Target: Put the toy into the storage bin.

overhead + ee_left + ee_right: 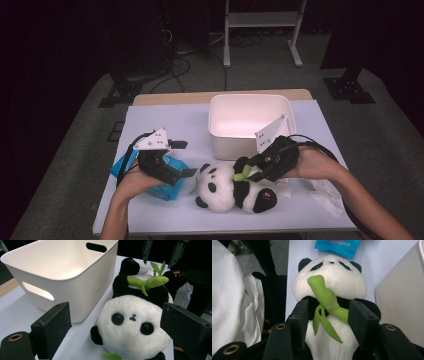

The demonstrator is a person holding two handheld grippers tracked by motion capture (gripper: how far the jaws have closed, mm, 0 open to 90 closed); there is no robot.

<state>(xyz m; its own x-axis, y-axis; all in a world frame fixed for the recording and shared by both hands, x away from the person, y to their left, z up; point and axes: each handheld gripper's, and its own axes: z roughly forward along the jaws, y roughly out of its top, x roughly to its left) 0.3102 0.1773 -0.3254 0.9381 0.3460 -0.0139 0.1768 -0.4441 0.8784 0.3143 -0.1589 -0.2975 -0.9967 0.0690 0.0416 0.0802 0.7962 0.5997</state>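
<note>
Right gripper (248, 172) spread wide over plush panda's (232, 186) belly, jaws either side of green bamboo stalk (327, 298), not pressing. Left gripper (183, 159) released, hovering near panda's head, above blue packet (170, 192). Panda lies on back on table (165, 120), just before white bin (250, 107).

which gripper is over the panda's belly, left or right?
The right gripper: its open jaws straddle the panda plush at the belly, beside the green bamboo. The left gripper is open too, but sits off the head end, above the blue packet.
</note>
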